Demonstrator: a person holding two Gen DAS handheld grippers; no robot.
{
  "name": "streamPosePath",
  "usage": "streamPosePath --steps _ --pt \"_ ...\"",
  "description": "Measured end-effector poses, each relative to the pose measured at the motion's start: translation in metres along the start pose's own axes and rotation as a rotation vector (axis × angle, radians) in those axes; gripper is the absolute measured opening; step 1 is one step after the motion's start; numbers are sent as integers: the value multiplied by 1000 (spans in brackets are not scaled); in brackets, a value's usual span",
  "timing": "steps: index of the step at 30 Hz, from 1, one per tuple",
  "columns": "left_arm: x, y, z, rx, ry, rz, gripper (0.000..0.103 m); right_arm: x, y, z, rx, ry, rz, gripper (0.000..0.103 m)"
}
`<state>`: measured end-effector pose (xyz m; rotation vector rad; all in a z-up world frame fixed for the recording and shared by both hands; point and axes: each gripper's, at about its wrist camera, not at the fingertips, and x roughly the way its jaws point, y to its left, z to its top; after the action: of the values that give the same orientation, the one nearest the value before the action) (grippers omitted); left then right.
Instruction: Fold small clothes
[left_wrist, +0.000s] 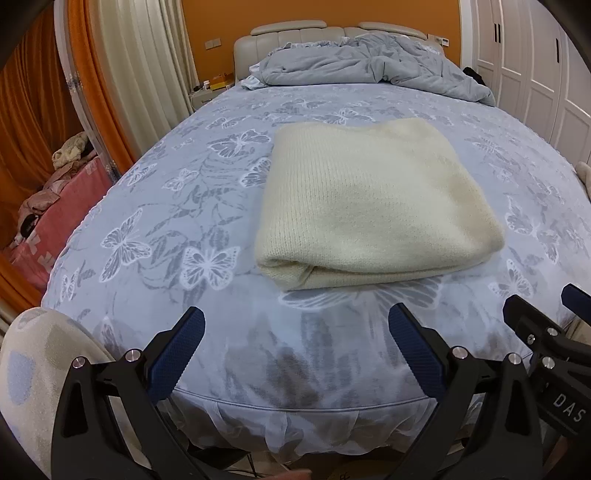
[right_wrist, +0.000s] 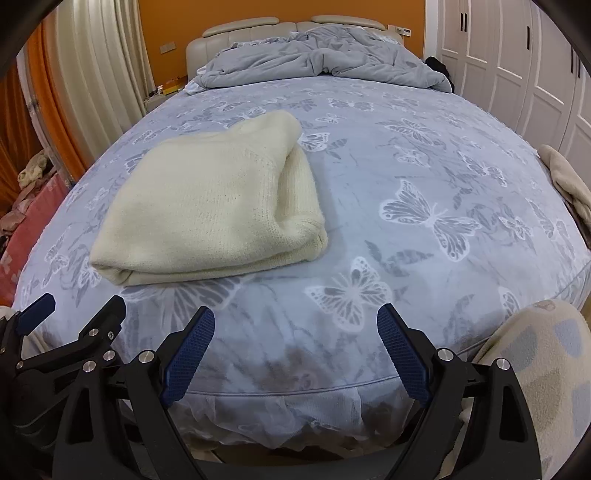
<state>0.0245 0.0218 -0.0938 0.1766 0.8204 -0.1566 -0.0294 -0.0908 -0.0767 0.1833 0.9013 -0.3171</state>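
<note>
our left gripper (left_wrist: 295, 343) and right gripper (right_wrist: 295, 341) gape empty at the bed's (left_wrist: 207, 177) foot edge; the folded cream sweater (left_wrist: 373, 206) lies ahead, nearer our left.

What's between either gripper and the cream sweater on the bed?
Nothing visible. Only bare butterfly-print bedsheet lies between the open left gripper and the folded cream sweater, and between the open right gripper and it. The crumpled duvet sits far behind.

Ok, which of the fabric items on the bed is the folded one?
The cream knit sweater near the foot of the bed, lying in a neat rectangle. The grey-blue duvet is crumpled at the headboard, and the beige cloth lies loose at the right edge.
</note>
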Motion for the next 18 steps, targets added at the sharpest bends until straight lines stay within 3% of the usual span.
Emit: streamPosePath --steps 8,18 --pt "0 0 -2 2 -8 36 97 0 3 -1 -15 5 -7 87" --pt "6 2 -4 -25 45 0 97 2 4 -2 -15 13 -11 87"
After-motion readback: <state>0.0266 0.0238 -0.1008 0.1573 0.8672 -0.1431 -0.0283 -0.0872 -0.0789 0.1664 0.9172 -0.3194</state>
